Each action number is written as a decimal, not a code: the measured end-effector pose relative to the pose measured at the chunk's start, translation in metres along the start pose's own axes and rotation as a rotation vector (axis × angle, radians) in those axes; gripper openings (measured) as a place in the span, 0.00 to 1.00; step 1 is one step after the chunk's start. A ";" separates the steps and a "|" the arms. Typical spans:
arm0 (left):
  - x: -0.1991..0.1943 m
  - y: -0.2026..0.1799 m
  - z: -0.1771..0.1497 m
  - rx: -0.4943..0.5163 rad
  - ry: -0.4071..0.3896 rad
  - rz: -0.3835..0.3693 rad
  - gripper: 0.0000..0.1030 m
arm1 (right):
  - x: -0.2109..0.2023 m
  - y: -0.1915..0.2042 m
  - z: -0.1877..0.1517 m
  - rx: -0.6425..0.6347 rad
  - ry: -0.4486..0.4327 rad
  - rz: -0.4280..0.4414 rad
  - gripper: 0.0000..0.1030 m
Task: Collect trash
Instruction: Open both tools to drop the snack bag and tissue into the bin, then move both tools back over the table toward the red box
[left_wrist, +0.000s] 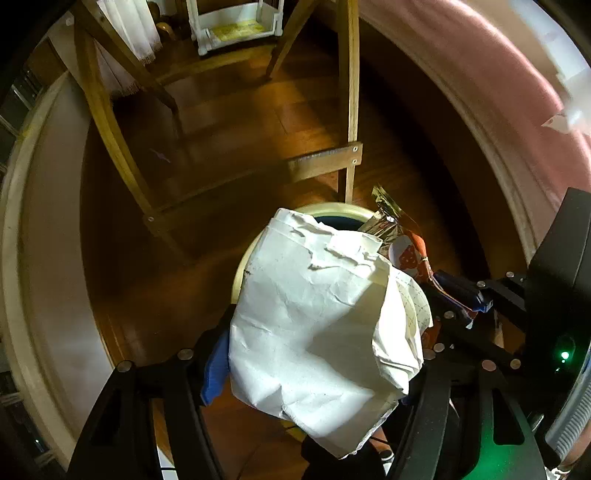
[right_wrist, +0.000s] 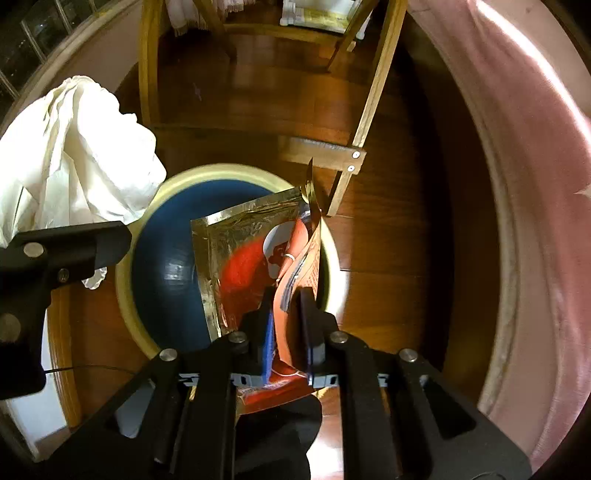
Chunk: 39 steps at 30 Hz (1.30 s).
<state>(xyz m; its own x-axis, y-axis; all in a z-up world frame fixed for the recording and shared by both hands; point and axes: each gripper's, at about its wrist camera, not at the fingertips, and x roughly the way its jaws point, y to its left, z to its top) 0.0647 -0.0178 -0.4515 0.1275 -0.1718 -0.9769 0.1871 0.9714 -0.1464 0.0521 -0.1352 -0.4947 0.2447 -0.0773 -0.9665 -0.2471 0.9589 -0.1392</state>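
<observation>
Crumpled paper (right_wrist: 74, 155) left of the snack wrapper (right_wrist: 258, 258); both above the bin (right_wrist: 236, 171); chair (right_wrist: 365, 122) behind

The room is dim and warm-toned. Light falls from above, leaving bright sheen on the floor (left_wrist: 229, 122) and deep shadow at far right. The white paper (left_wrist: 314, 325) is strongly lit, nearly washed out. Glare glints off the foil wrapper (right_wrist: 255, 236). Fisheye distortion bends the chair legs (right_wrist: 373, 96) and curves the pink cloth (right_wrist: 535, 184), which smears with blur. Corners vignette black.
</observation>
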 end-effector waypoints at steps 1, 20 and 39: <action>0.006 0.000 -0.003 -0.006 0.004 -0.002 0.68 | 0.006 0.000 -0.003 0.007 0.001 0.014 0.10; -0.001 0.018 0.009 -0.056 0.000 0.063 0.88 | 0.010 -0.024 -0.001 0.098 -0.029 0.180 0.45; -0.272 0.002 0.030 -0.133 -0.236 0.064 0.88 | -0.231 -0.066 0.028 0.178 -0.132 0.281 0.45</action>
<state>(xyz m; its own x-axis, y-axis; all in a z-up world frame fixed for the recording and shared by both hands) 0.0592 0.0262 -0.1818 0.3608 -0.1279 -0.9238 0.0436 0.9918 -0.1203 0.0381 -0.1726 -0.2562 0.3120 0.2214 -0.9239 -0.1575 0.9711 0.1795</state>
